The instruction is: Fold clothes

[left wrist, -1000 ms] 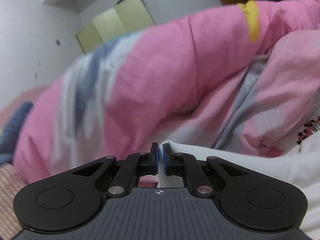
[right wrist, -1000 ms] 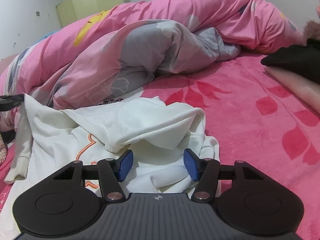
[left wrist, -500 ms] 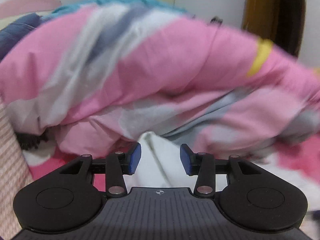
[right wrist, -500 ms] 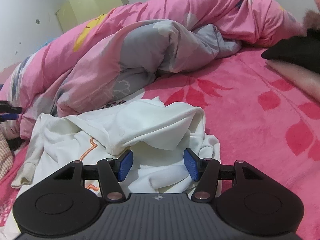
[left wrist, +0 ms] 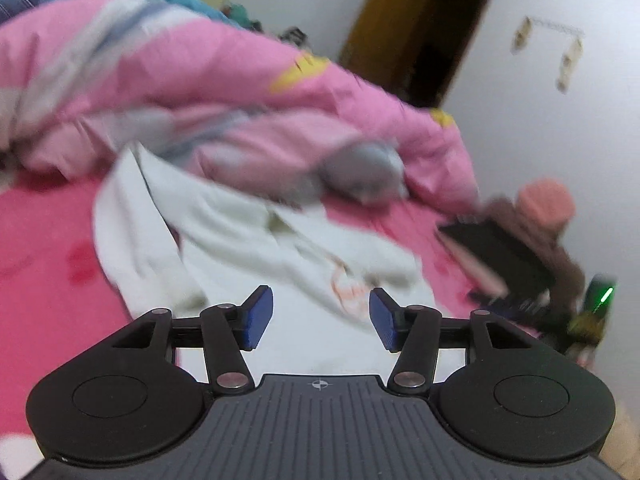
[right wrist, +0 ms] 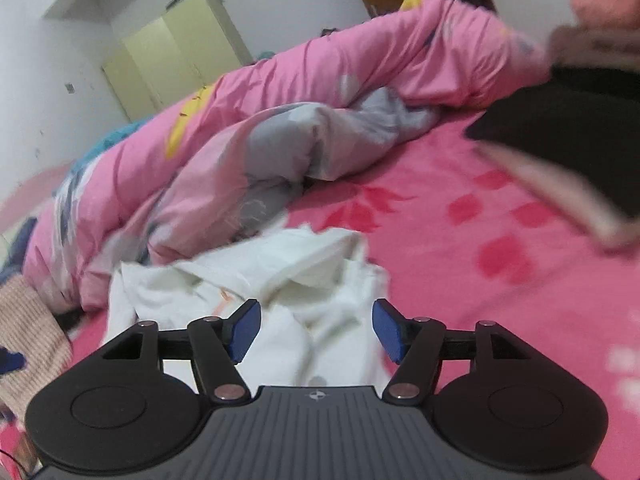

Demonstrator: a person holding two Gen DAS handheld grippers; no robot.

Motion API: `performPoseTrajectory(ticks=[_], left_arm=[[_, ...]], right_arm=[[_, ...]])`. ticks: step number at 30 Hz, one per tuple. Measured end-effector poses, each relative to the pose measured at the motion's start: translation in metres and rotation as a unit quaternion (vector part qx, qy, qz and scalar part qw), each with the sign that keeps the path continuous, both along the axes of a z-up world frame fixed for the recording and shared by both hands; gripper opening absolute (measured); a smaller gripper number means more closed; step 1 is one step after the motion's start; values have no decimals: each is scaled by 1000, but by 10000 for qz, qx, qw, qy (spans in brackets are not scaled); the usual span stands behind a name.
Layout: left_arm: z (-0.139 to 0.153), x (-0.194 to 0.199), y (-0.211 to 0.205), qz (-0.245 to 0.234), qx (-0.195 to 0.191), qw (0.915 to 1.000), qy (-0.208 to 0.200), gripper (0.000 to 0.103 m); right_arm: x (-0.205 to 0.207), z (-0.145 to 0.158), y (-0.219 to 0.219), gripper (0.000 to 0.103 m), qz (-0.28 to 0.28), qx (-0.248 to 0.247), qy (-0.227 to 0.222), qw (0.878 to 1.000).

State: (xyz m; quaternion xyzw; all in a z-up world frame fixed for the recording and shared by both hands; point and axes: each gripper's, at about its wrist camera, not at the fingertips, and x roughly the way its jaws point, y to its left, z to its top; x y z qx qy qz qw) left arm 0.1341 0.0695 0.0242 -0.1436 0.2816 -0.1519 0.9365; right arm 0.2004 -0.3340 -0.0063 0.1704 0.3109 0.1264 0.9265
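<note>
A crumpled white garment with an orange print lies on the pink bed sheet. In the left wrist view my left gripper hovers over its near part. Its jaws are opening and its blue pads press on nothing. In the right wrist view the same white garment lies bunched just ahead of my right gripper. That gripper's jaws are also opening, with cloth below the gap but not pinched. Both pictures are blurred by motion.
A bulky pink and grey quilt is heaped behind the garment. Dark folded clothes lie at the right on the flowered sheet. A striped pink knit lies at the left. A yellow-green wardrobe and a brown door stand by the white walls.
My left gripper let go of the white cloth, opened, and swung right so the garment now lies ahead of it. My right gripper rose, tilted and widened slightly.
</note>
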Motion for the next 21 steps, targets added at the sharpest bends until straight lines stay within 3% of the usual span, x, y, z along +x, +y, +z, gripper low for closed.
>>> performPoseTrajectory(ticks=[3, 6, 7, 10, 13, 14, 15, 16, 17, 18, 21], left_arm=[[-24, 8, -18, 34, 303, 9995, 6, 53], [-46, 27, -31, 271, 615, 9977, -34, 53], [-49, 29, -31, 290, 659, 9974, -26, 53], [-60, 37, -31, 345, 790, 9963, -2, 53], [-67, 41, -29, 380, 817, 9959, -18, 53], [-68, 42, -27, 390, 767, 9963, -48, 53], [-69, 42, -24, 404, 720, 9966, -71, 53], [-70, 42, -22, 427, 684, 9967, -72, 53], [-72, 42, -19, 456, 641, 9969, -55, 53], [-74, 44, -15, 495, 553, 9972, -5, 53], [-80, 47, -5, 610, 289, 9976, 146, 53]], right_arm=[[-24, 11, -1, 65, 193, -40, 244, 9995], [-40, 17, 28, 66, 738, -19, 300, 9968], [-45, 19, 43, 71, 987, -236, 154, 9947], [-66, 22, 100, 91, 2027, -1480, -643, 9658], [-69, 7, 135, 94, 2652, -2493, -1020, 9258], [-62, -1, 142, 91, 2780, -2762, -873, 9159], [-54, -9, 148, 62, 2873, -2972, -681, 9080], [-42, -14, 148, 30, 2880, -2945, -387, 9104], [-32, -14, 143, 22, 2867, -2677, -118, 9198], [-22, -11, 138, 7, 2832, -2434, 78, 9276], [-1, 23, 116, 3, 2424, -2032, -131, 9486]])
